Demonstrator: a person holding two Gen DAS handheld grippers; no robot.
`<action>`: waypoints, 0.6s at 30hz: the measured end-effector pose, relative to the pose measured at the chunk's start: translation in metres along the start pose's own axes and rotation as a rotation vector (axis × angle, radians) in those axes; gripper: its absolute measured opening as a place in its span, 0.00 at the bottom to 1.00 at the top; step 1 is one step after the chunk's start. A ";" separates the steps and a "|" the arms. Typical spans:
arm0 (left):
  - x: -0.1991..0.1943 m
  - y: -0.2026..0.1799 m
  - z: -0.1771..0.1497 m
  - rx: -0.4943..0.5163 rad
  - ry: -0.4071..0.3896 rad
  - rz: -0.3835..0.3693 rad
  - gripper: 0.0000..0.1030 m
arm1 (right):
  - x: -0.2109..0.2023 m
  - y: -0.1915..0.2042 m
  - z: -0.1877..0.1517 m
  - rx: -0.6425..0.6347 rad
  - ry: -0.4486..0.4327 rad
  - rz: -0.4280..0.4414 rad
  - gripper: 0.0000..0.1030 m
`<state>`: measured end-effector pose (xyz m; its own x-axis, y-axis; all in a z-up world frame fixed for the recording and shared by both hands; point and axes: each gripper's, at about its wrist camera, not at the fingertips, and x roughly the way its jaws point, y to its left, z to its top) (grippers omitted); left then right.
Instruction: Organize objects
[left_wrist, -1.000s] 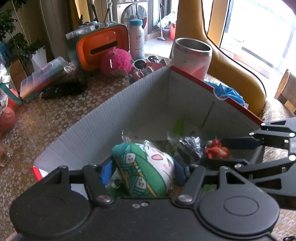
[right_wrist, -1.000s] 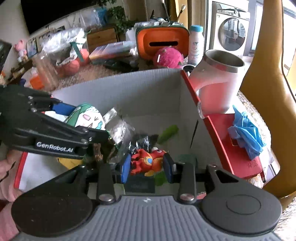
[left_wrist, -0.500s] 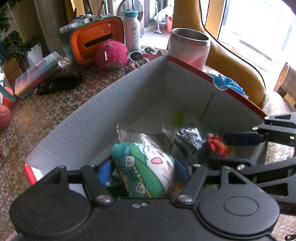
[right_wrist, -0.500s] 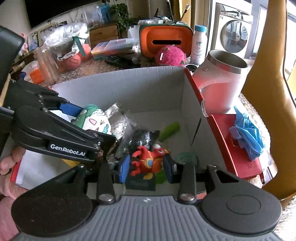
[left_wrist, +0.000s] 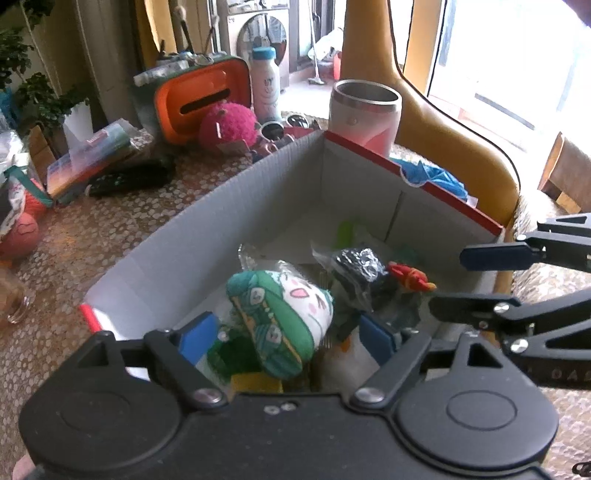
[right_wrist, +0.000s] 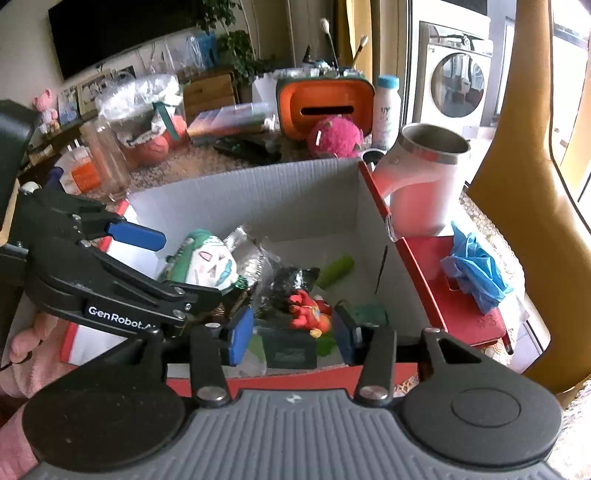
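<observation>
Inside the cardboard box (right_wrist: 306, 192), the red toy figure (right_wrist: 308, 314) lies free between the right gripper (right_wrist: 291, 332)'s spread pads; the left gripper (left_wrist: 286, 339), likewise agape, straddles the green plush (left_wrist: 284, 317).

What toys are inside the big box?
Inside the box lie a green and white plush, a red figure, a crinkly bag and a green tube. Whatever sits under them is hidden.
</observation>
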<state>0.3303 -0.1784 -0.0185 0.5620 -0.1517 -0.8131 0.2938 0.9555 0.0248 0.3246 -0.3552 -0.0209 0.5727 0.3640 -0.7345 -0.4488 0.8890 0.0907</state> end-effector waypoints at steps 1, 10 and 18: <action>-0.005 0.001 -0.002 -0.003 -0.008 0.000 0.83 | -0.005 0.002 -0.001 0.001 -0.009 0.002 0.45; -0.050 0.001 -0.023 -0.010 -0.098 0.028 0.89 | -0.040 0.015 -0.012 0.043 -0.086 0.038 0.55; -0.088 0.002 -0.043 -0.039 -0.184 0.028 0.98 | -0.067 0.031 -0.025 0.062 -0.153 0.051 0.64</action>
<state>0.2482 -0.1526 0.0287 0.7024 -0.1652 -0.6923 0.2481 0.9685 0.0206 0.2552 -0.3592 0.0149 0.6502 0.4429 -0.6173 -0.4392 0.8821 0.1703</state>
